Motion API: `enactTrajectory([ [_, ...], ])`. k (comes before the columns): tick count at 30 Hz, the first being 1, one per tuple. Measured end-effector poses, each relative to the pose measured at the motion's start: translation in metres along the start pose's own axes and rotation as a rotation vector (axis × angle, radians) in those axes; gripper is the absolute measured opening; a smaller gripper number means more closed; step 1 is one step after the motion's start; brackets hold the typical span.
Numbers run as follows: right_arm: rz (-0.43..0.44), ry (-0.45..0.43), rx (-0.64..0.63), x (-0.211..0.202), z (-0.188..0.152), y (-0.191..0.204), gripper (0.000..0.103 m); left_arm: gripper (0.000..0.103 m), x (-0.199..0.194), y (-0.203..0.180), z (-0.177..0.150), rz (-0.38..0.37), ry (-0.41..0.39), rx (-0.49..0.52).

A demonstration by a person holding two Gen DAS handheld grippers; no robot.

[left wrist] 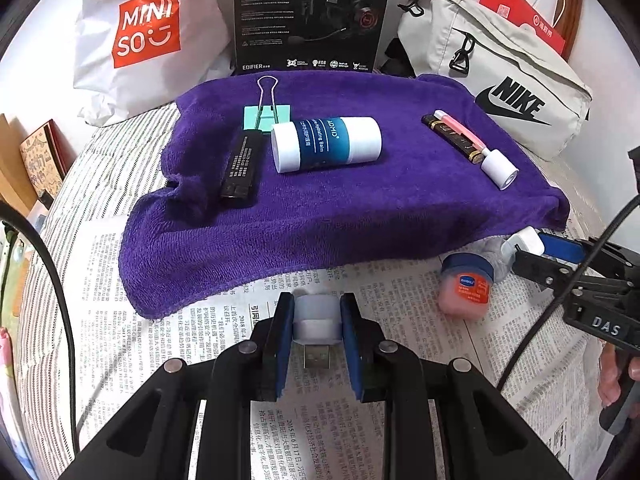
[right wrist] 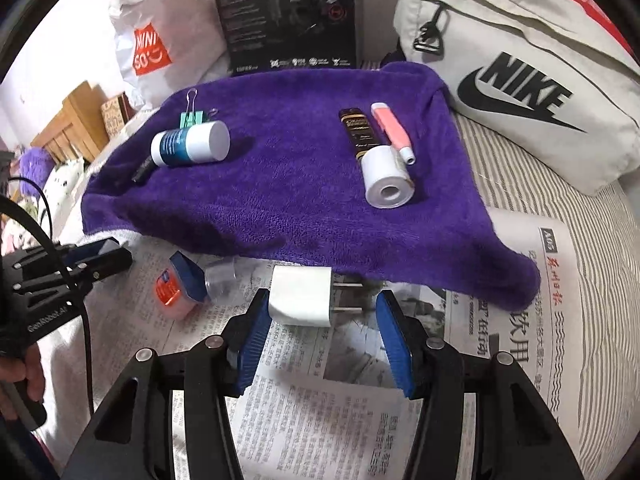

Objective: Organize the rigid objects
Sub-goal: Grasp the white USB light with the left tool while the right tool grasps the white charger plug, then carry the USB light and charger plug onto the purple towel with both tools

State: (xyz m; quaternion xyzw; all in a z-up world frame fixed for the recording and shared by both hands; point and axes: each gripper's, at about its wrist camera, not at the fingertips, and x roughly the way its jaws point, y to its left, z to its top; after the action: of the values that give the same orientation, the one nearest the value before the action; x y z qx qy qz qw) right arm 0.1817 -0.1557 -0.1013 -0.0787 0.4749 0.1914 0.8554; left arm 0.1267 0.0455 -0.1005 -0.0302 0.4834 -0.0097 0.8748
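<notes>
My left gripper is shut on a small white USB device just above the newspaper, its metal plug pointing back at the camera. My right gripper stands open around a white wall charger lying on the paper. The left pad touches the charger's body, while the right pad stays clear of the prongs. On the purple towel lie a green binder clip, a blue-white balm tube, a black bar, a dark tube, a pink pen and a white roll.
A small pink jar with a blue lid and a clear plastic cap lie on the newspaper by the towel's front edge. Behind the towel stand a white shopping bag, a black box and a grey sling bag. A hand holds the right gripper.
</notes>
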Motion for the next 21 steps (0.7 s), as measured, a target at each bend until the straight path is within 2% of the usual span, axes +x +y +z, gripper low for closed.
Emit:
enactTrajectory([
  [7, -0.025, -0.019, -0.019, 0.0051, 0.0015, 0.0040, 0.053, 0.023, -0.0003, 0.0003, 0.0001, -0.001, -0.002, -0.002],
  [9, -0.034, -0.026, -0.023, 0.0052, 0.0016, 0.0044, 0.044, 0.023, -0.0001, -0.0004, -0.0001, 0.002, -0.003, 0.003],
  [21, -0.004, -0.011, -0.029, -0.0011, -0.0051, -0.0001, 0.044, 0.023, -0.0001, -0.0012, -0.0015, -0.007, -0.007, 0.019],
])
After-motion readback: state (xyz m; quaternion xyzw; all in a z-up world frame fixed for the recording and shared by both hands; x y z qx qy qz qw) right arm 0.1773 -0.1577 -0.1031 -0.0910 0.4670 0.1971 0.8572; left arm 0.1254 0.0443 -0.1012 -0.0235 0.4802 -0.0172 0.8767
